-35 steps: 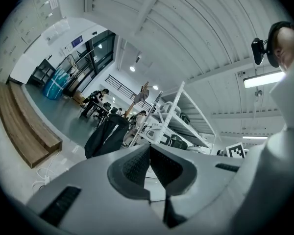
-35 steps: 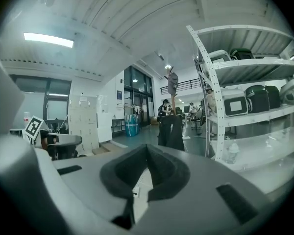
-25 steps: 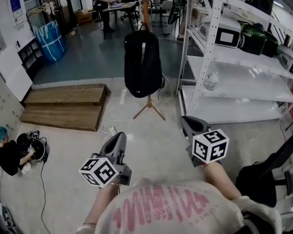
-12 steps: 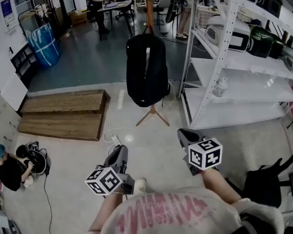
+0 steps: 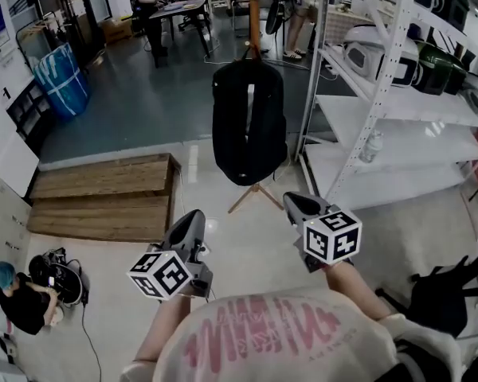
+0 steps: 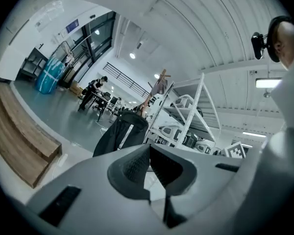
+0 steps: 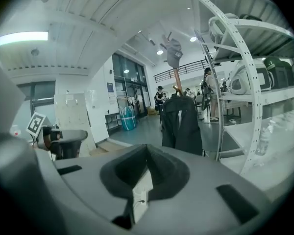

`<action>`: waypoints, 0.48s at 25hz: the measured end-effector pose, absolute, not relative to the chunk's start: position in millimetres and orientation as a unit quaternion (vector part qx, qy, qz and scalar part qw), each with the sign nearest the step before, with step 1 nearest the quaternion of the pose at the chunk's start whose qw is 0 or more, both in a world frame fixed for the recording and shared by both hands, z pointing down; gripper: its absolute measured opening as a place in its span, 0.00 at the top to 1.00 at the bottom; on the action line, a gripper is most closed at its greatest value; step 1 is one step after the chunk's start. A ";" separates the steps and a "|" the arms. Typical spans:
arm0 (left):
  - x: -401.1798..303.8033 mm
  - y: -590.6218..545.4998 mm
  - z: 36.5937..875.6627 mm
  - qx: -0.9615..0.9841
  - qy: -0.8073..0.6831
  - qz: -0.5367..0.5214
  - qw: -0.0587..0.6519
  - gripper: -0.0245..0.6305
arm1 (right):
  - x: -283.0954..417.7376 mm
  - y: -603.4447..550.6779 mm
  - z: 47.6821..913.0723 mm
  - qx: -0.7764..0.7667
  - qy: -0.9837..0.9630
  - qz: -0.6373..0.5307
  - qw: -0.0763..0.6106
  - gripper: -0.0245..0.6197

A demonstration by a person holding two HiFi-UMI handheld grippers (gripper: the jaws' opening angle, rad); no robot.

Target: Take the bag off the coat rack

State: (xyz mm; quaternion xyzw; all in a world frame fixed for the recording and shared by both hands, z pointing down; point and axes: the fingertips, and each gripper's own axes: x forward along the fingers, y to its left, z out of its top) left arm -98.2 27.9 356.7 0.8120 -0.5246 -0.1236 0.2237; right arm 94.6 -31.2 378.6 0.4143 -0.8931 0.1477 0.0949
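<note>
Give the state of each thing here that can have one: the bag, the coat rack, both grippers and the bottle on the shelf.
bag: hangs on the coat rack, untouched.
coat rack: stands upright on its legs.
left gripper: shut, empty, apart from the bag.
right gripper: shut, empty, apart from the bag.
bottle: upright on the white shelf.
</note>
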 end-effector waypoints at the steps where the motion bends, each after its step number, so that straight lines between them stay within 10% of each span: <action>1: -104.2 21.8 355.6 0.815 -0.521 -0.121 0.224 0.96 | 89.1 -36.7 374.5 0.415 -0.893 0.156 0.082 0.95; 12: -154.0 -28.8 362.7 0.834 -0.485 -0.122 0.231 0.96 | 50.3 -76.5 389.8 0.445 -0.873 0.188 0.063 0.95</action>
